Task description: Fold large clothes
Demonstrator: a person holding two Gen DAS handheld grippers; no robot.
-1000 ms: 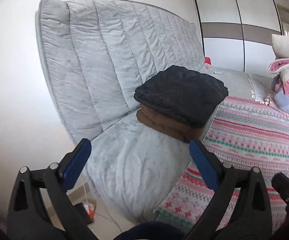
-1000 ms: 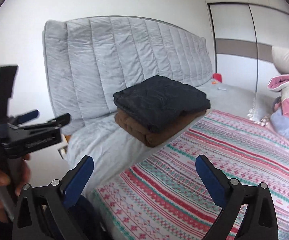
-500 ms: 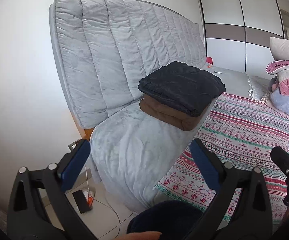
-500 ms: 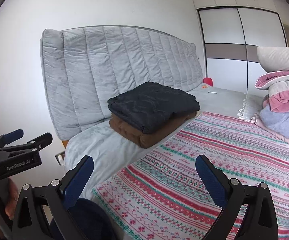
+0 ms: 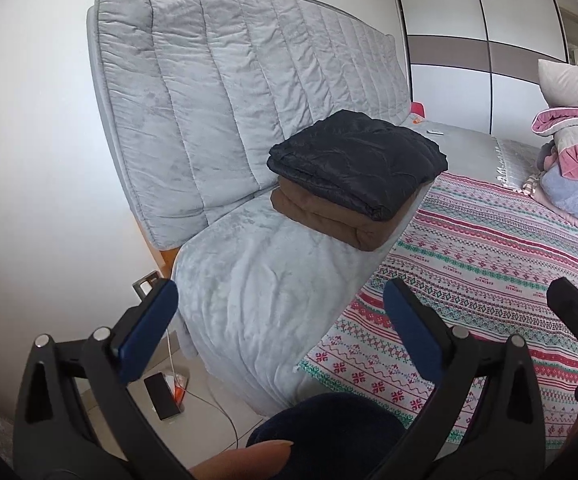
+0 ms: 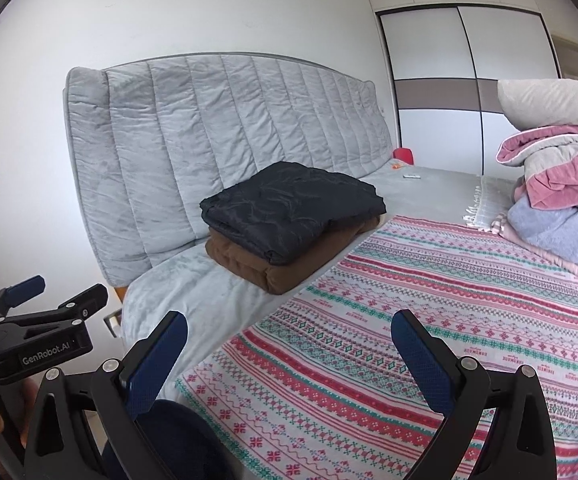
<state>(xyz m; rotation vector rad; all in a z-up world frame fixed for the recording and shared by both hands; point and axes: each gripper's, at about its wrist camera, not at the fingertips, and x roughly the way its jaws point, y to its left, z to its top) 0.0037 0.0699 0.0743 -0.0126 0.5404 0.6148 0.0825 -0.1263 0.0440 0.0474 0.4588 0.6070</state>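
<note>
A folded black garment (image 5: 357, 164) (image 6: 293, 212) lies on a folded brown garment (image 5: 329, 220) (image 6: 257, 260), stacked on the grey bed cover by the headboard. A heap of unfolded pink, grey and blue clothes (image 5: 569, 156) (image 6: 557, 200) sits at the bed's right side. My left gripper (image 5: 281, 320) is open and empty, held back from the bed's corner; its side shows in the right wrist view (image 6: 69, 286). My right gripper (image 6: 291, 344) is open and empty above the patterned blanket (image 6: 409, 320), with its edge in the left wrist view (image 5: 577, 278).
A padded grey headboard (image 5: 217, 92) stands against the white wall. White sliding wardrobe doors (image 6: 449, 92) are at the back, with a small red object (image 6: 403, 156) near them. A phone on a cable (image 5: 161, 396) lies on the floor tiles. Dark blue clothing (image 5: 329, 432) fills the bottom.
Both grippers have drawn back from the bed, so the stack looks farther away. More floor and the bed's corner show in the left wrist view. Both stay open.
</note>
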